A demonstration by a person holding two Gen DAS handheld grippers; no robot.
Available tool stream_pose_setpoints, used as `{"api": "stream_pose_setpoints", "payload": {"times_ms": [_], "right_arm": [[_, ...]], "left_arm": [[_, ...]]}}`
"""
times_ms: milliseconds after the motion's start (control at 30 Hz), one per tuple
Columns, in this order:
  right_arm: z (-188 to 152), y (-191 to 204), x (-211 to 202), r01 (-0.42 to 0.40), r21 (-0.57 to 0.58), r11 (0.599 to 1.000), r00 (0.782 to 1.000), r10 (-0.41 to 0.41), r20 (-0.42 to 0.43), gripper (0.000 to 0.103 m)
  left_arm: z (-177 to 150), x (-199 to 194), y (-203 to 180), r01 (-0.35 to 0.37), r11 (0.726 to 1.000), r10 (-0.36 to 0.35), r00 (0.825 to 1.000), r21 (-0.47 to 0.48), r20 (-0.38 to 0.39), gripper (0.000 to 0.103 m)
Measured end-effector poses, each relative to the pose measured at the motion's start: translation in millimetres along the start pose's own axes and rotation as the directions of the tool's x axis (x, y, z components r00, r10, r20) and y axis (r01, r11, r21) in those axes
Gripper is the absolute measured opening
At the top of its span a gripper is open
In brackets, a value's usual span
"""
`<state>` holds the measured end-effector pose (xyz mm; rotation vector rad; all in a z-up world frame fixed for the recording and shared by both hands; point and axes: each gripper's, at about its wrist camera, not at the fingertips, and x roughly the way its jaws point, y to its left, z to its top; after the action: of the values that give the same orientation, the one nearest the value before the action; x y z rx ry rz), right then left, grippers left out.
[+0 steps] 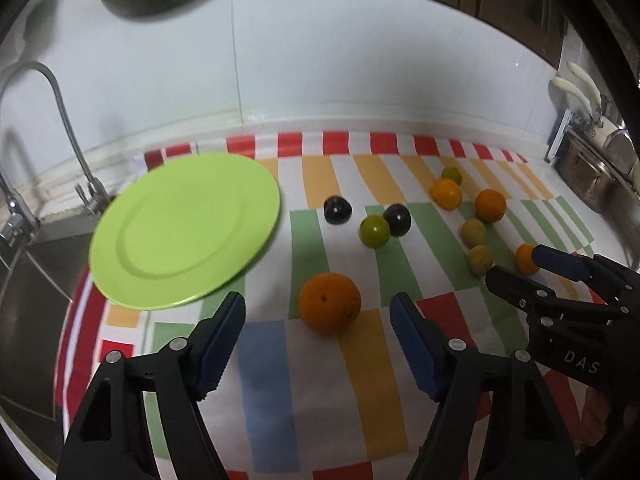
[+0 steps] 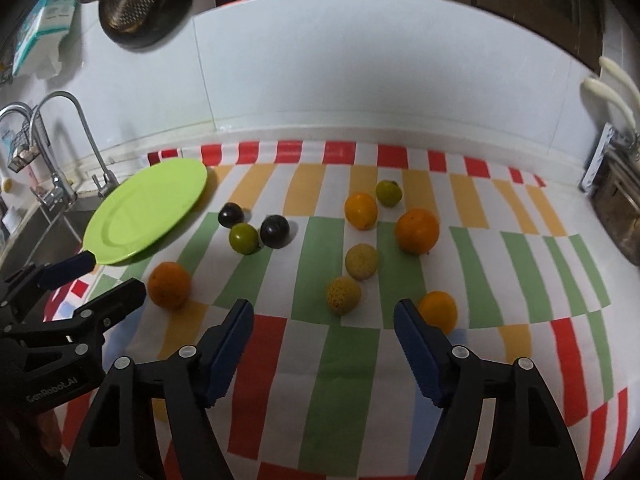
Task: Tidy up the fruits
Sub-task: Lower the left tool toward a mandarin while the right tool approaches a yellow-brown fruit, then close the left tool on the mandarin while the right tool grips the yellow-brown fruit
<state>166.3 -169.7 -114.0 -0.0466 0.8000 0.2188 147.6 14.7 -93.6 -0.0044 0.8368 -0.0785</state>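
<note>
A lime green plate point(image 1: 184, 228) lies empty at the left of the striped cloth; it also shows in the right wrist view point(image 2: 148, 212). Several fruits lie loose on the cloth: a big orange point(image 1: 330, 303), two dark plums point(image 1: 337, 209) point(image 1: 397, 219), a green fruit point(image 1: 375, 231), oranges point(image 2: 417, 231) point(image 2: 361, 211), two yellowish fruits point(image 2: 343, 295) point(image 2: 361, 261) and a small orange point(image 2: 438, 312). My left gripper point(image 1: 318, 312) is open, just short of the big orange. My right gripper point(image 2: 324, 316) is open and empty, with a yellowish fruit just beyond its jaws.
A sink point(image 1: 36, 264) with a faucet point(image 1: 60, 104) lies left of the plate. A metal pot point(image 1: 592, 176) and a knife rack point(image 2: 612, 92) stand at the right. A strainer point(image 2: 136, 0) hangs on the white wall. The right gripper shows in the left wrist view point(image 1: 516, 266).
</note>
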Motion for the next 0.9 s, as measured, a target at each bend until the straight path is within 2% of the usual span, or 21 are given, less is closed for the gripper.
{"api": "stream_pose_setpoints", "payload": {"times_ms": [367,767,900], "right_arm": [[1,-8,36,0.003,0.035,0.999,0.998,-0.001,-0.062,0.054],[0,-9,50,0.007,0.039,0.999,0.997,-0.004,-0.079,0.037],[1,-10,52,0.017,0.038,0.999,0.997,-0.014,-0.079,0.033]], "left_arm": [[1,30,-3,0.056,0.998,-0.056,0.995,-0.001,-0.077,0.056],[3,40,0,0.067,0.998,-0.068,0.994,-0.014,-0.087,0.042],[3,40,0,0.066,0.998,-0.067,0.994,-0.015,-0.087,0.041]]}}
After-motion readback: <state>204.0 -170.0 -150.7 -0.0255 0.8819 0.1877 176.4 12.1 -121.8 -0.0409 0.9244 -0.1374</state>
